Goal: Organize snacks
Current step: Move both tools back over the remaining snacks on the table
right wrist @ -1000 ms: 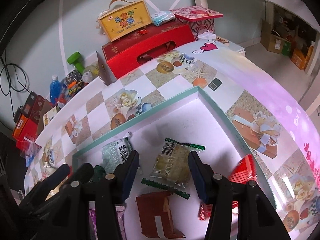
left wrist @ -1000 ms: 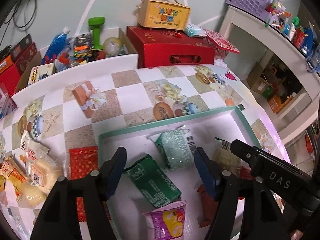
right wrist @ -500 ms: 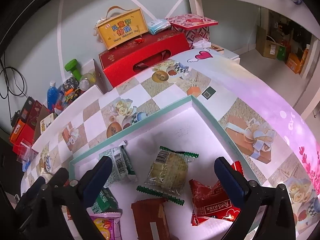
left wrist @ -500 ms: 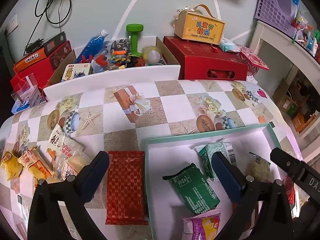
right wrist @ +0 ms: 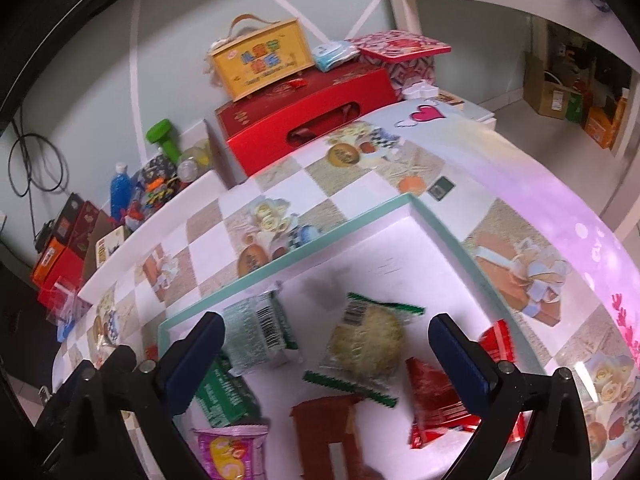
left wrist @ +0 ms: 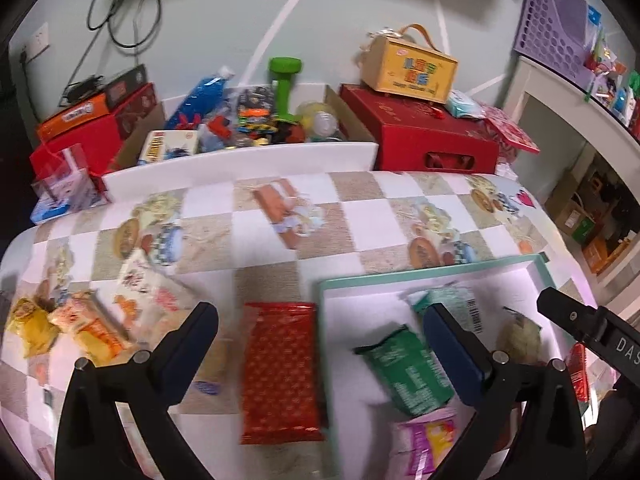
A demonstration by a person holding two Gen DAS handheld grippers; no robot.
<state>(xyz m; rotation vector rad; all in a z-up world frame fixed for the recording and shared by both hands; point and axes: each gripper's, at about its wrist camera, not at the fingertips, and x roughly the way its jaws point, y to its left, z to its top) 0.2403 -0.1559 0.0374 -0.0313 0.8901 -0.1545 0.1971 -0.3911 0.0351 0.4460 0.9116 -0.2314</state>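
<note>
"das" on the right hand-held gripper [left wrist: 624, 346].

The left tongs [left wrist: 320, 338] point steeply downward, their two dark fingers [left wrist: 188, 344] spread wide apart, and nothing is clamped between the blue pads. Their jaws have just been opening. The right tongs [right wrist: 326, 344] tilt down at a similar angle with fingers [right wrist: 460, 356] equally wide, also gripping nothing. Their jaws have likewise just been opening. Part of the right tongs' black body shows at the edge of the left wrist view.
</note>
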